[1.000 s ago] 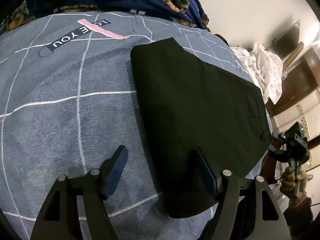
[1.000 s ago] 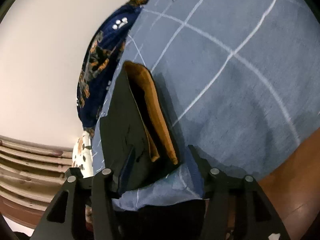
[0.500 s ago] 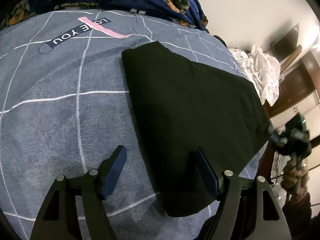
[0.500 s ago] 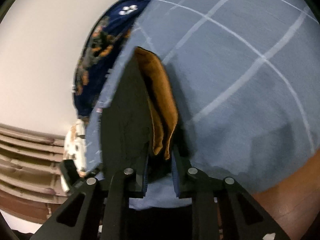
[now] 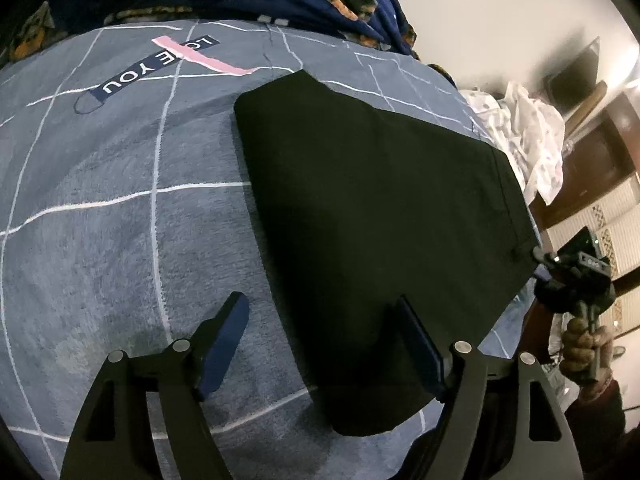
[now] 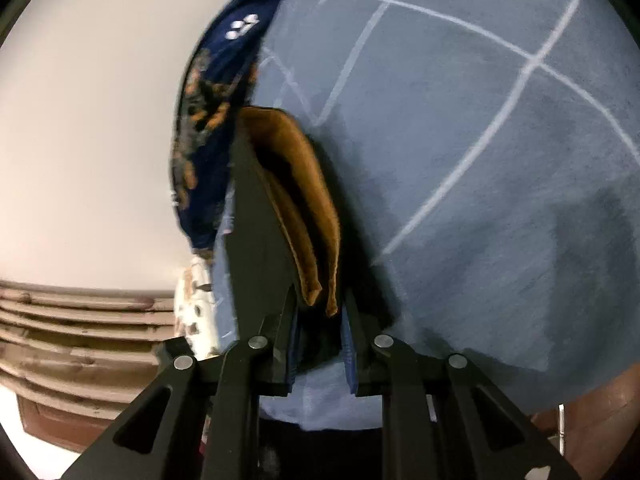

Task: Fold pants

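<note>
Folded black pants (image 5: 376, 216) lie flat on a grey-blue checked bedspread (image 5: 120, 208). The left gripper (image 5: 324, 344) hovers over their near corner, fingers (image 5: 224, 332) spread wide — one beside the cloth, one above it. The right gripper (image 6: 320, 344) has its fingers pinching the pants' edge at the bed's side — tan lining (image 6: 308, 216) showing.

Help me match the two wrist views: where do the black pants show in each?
Left wrist: black pants lie folded across centre and right, near end between the open left gripper.
Right wrist: edge-on at centre, tan lining showing, clamped by the right gripper.
Shared landmark: grid-lined blue bedsheet.
</note>
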The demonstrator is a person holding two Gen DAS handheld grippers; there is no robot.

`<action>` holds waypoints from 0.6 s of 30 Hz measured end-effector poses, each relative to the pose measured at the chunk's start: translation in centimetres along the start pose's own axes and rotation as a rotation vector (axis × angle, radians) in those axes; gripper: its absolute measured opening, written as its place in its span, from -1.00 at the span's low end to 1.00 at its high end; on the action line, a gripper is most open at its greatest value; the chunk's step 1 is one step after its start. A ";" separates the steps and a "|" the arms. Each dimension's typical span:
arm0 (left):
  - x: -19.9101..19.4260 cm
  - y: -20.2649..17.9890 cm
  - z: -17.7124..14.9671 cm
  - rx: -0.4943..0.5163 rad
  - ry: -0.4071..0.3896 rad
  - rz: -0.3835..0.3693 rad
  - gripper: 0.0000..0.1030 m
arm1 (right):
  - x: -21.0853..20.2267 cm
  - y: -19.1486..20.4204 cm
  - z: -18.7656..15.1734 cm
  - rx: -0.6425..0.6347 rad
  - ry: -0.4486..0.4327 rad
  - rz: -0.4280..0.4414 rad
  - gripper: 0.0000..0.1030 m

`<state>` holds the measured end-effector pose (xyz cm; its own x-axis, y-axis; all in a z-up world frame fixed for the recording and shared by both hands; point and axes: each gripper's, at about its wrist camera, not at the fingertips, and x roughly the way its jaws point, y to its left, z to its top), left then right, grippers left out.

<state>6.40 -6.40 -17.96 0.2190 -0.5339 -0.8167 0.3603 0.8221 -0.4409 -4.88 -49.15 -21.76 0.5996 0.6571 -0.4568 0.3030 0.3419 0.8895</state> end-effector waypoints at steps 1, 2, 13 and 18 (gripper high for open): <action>-0.1 0.1 0.0 -0.006 -0.002 -0.001 0.48 | 0.2 0.1 0.2 -0.006 -0.001 -0.002 -0.65; -0.1 0.2 0.0 -0.011 -0.005 -0.002 0.48 | 0.4 -0.2 0.2 0.000 0.001 -0.009 -0.65; -0.3 0.7 0.1 -0.032 -0.026 -0.001 0.49 | 2.3 -1.6 0.2 0.071 0.042 0.023 -0.69; 0.1 -0.4 -0.1 0.045 -0.022 0.049 0.55 | 2.1 -1.1 0.4 0.031 0.054 -0.002 -0.65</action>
<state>6.22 -6.81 -17.92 0.2569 -0.4979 -0.8283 0.3887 0.8379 -0.3831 -3.64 -48.42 -23.70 0.5587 0.6917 -0.4577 0.3276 0.3229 0.8879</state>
